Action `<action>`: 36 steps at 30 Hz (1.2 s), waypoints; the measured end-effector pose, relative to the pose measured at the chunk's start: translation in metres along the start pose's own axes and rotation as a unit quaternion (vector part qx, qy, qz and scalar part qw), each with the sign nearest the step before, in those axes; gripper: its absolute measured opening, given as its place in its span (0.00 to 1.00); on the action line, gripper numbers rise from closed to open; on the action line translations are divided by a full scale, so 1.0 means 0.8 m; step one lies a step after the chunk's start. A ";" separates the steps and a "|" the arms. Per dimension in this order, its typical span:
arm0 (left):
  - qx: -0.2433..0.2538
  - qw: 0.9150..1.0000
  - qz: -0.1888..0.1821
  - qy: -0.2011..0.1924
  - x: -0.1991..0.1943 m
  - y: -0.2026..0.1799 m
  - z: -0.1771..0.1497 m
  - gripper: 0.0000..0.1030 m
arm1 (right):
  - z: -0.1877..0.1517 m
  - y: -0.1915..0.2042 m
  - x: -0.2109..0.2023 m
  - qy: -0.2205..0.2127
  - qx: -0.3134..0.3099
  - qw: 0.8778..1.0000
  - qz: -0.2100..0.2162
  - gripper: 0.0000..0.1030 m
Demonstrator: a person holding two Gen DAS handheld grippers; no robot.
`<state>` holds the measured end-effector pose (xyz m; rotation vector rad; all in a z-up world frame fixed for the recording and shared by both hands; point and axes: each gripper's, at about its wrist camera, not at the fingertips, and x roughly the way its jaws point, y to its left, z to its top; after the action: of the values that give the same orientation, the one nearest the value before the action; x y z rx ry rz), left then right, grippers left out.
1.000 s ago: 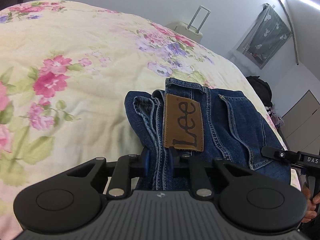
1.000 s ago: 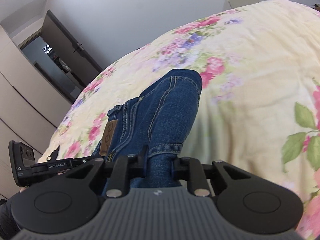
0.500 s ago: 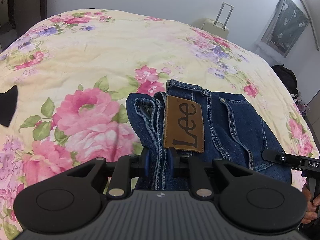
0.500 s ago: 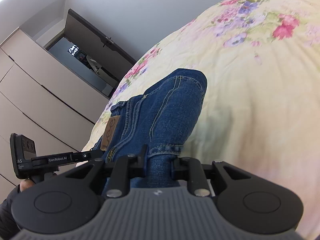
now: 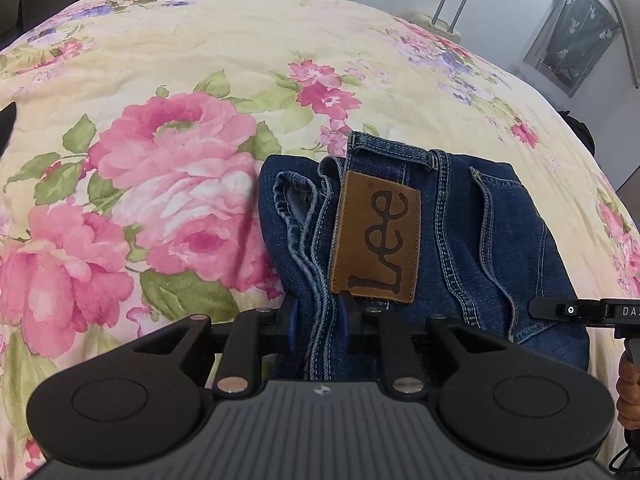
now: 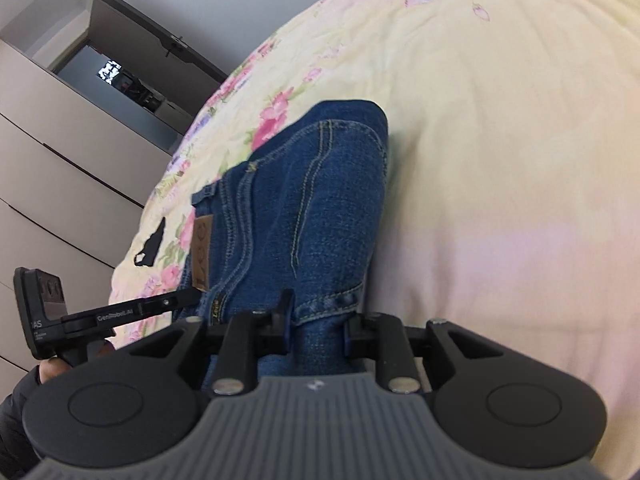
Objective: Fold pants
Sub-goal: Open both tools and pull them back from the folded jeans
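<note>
While the folded jeans (image 5: 472, 240) lie bunched on the flowered bedspread (image 5: 168, 80), brown Lee patch (image 5: 376, 240) facing up, you hold them at two spots along the near edge. Your left gripper (image 5: 318, 328) has its jaws clamped on the stacked hems and seams just below the patch. Your right gripper (image 6: 316, 322) pinches a thick fold of denim at the other end, and its jaws are opening slightly with the cloth between them. A pale suitcase (image 5: 440, 24) stands beyond the bed; a dark doorway (image 6: 132, 72) shows beside cream wardrobes (image 6: 52, 168).
</note>
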<state>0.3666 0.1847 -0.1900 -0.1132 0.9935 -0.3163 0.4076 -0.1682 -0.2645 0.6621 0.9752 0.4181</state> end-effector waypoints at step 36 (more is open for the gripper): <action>0.112 0.932 0.238 -0.249 -0.461 -0.173 -0.090 0.88 | -0.144 0.280 -0.364 -0.209 -0.248 0.943 -0.080 0.79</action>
<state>0.0907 0.1722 0.1006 0.2466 0.4491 0.0515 0.1527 -0.1418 0.0235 0.1939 0.4815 0.3417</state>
